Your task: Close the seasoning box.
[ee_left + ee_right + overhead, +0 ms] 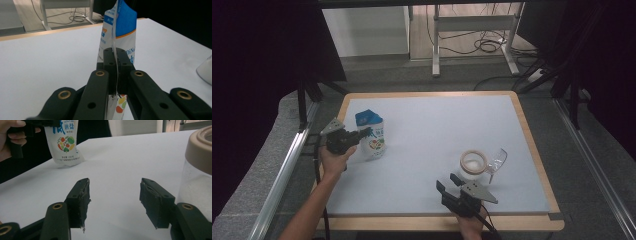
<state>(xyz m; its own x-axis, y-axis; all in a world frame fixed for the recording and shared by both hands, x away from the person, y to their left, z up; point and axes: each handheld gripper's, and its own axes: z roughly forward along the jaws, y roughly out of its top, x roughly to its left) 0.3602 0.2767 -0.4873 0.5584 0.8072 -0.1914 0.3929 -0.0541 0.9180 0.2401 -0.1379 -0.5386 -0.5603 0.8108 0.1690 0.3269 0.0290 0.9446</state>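
Your left gripper pinches the side seam of the upright salt bag; the jar stands well to its right, just beyond your right gripper, whose jaws are spread and empty.

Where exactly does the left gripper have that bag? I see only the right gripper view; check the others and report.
Observer: The left gripper is shut on the bag's thin side seam, roughly halfway up.
Operator: Tell me what's beside the jar.
Observer: A clear see-through piece sits close on the right of the jar in the high view; I cannot tell whether they touch.
Operator: Place my right gripper.
Observer: The right gripper is near the table's front edge, jaws open, just short of the jar.
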